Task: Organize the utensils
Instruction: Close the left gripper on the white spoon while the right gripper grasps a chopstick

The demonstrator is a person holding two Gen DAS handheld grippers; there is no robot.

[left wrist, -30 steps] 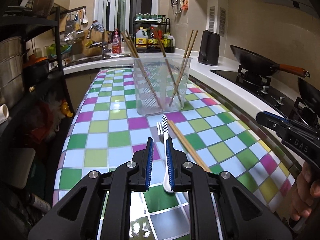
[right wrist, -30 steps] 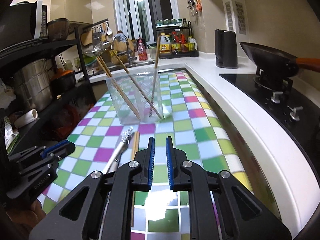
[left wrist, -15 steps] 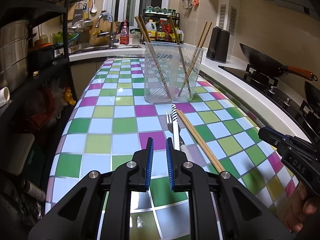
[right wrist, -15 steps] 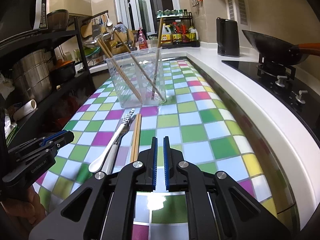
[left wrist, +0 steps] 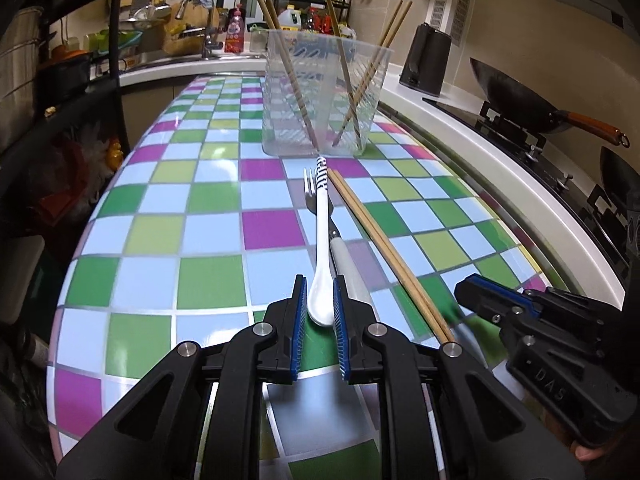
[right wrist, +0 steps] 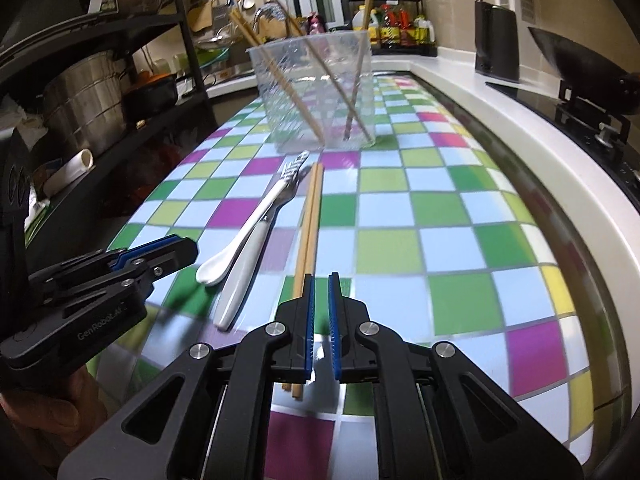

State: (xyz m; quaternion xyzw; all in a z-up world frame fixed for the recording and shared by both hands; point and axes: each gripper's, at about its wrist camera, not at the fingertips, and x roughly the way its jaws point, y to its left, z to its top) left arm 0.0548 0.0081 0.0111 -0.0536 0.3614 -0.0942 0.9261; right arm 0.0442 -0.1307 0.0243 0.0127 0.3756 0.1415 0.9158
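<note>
Checkered surface (left wrist: 208, 280) in a kitchen: spoon (left wrist: 322, 240), fork (left wrist: 309, 188) and chopstick pair (left wrist: 384, 248) lie side by side in front of a clear cup (left wrist: 324, 92) holding more chopsticks. Left gripper (left wrist: 320, 300) has narrow-gapped fingers on both sides of the spoon bowl; whether they pinch it, cannot tell. Right gripper (right wrist: 319, 300) fingers nearly pressed together, holding nothing, just right of the chopstick pair's near end.

In front of you a white spoon (left wrist: 321, 256) with a striped handle end lies flat, partly over a white-handled fork (left wrist: 347, 264). Just right of them lies a pair of wooden chopsticks (left wrist: 384, 248). Beyond stands a clear plastic container (left wrist: 324, 96), upright, holding leaning chopsticks.
</note>
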